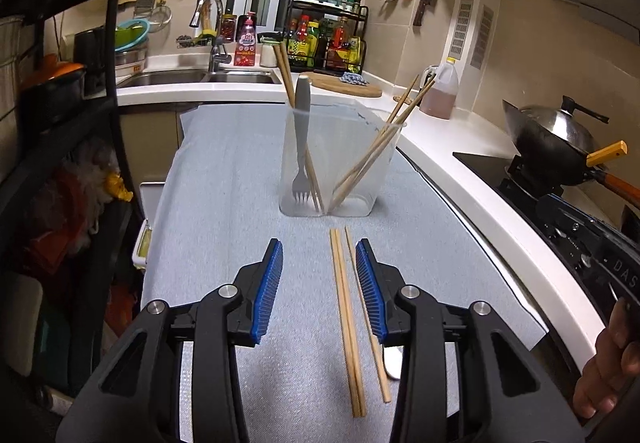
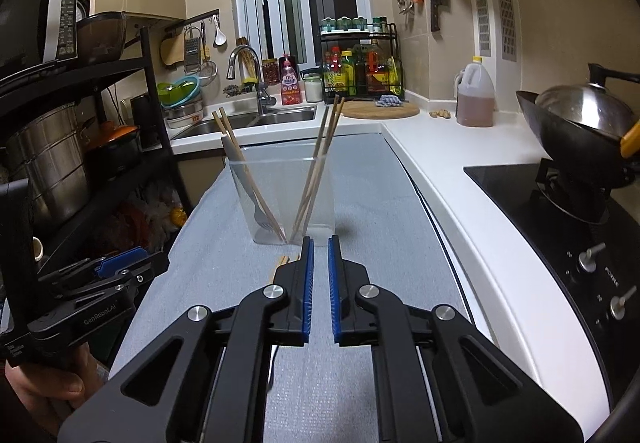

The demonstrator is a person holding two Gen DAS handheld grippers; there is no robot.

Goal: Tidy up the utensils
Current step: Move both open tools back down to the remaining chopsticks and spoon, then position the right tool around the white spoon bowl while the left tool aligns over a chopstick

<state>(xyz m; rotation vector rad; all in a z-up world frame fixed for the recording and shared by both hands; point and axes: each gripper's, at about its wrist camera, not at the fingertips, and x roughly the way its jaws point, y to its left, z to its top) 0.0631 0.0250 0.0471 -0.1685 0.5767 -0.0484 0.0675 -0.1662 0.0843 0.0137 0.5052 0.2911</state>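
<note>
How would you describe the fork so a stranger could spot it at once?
Find the grey cloth covering the counter, then the clear holder standing on it. The fork stands in the holder's left compartment, tines down. It is the only grey utensil there; everything beside it is a wooden chopstick.

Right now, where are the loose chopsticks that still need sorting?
In the left wrist view, the loose chopsticks lie flat on the grey mat, just in front of the clear holder, beside the left gripper's right finger.
</note>
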